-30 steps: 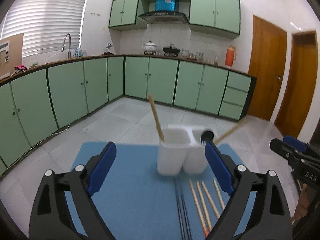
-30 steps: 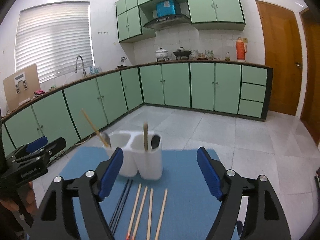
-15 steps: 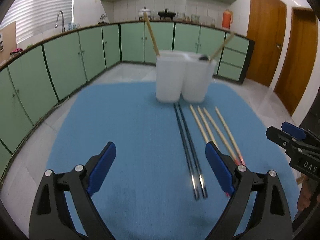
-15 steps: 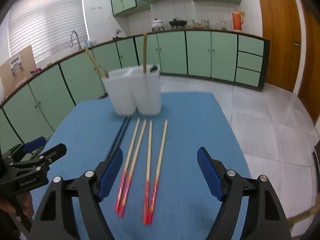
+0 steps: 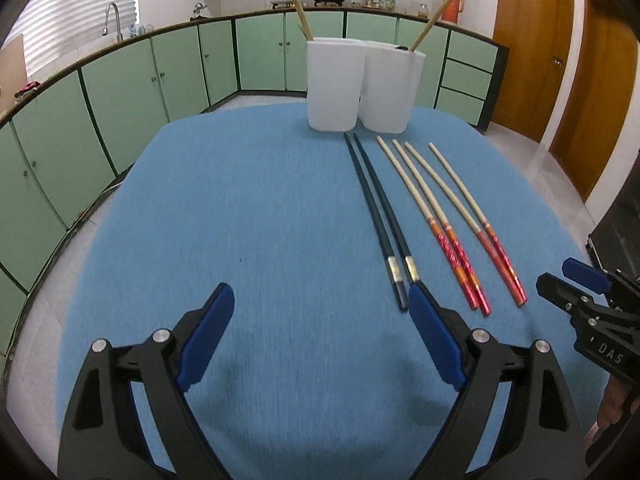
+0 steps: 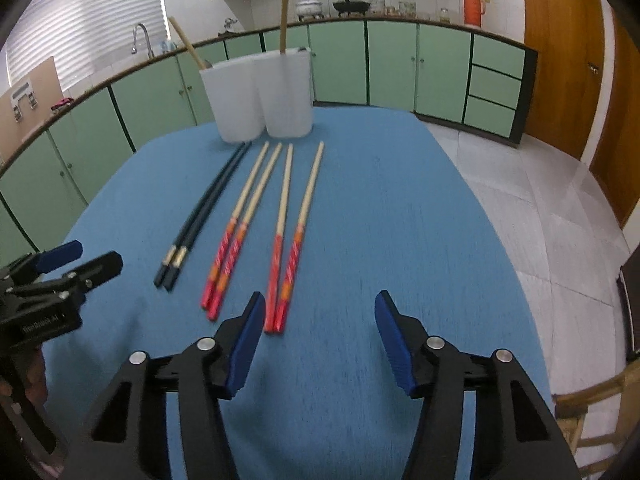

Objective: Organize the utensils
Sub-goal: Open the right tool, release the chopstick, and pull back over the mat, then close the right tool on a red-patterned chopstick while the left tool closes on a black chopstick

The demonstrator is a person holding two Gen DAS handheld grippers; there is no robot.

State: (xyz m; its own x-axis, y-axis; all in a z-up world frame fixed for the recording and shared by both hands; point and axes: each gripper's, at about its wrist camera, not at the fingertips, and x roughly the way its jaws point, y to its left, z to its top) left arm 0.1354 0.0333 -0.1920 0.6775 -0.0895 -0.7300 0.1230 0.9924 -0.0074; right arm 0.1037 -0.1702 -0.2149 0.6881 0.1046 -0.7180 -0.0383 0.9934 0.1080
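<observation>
Only my right view shows a chair (image 6: pixel 576 412), my right gripper (image 6: pixel 318 312) closing on nothing, red chopsticks (image 6: pixel 286 268) just left of it, my left gripper (image 5: pixel 320 300) wide, empty, black chopsticks (image 5: pixel 384 224) by its right finger.

The white two-compartment plastic holder (image 5: pixel 362 88) hides the lower ends of the two wooden utensil handles (image 5: pixel 297 4) inside. At the right edge, the other black hand-held gripper (image 5: pixel 592 312) is cut off.

Green base cabinets (image 5: pixel 180 68) run along the walls, sink faucet (image 5: pixel 112 20) under a blinded window (image 6: pixel 80 28). White pot (image 6: pixel 308 6), black wok (image 6: pixel 351 5), orange thermos (image 6: pixel 474 0) on the far worktop; wooden doors (image 5: pixel 532 52) at right.
</observation>
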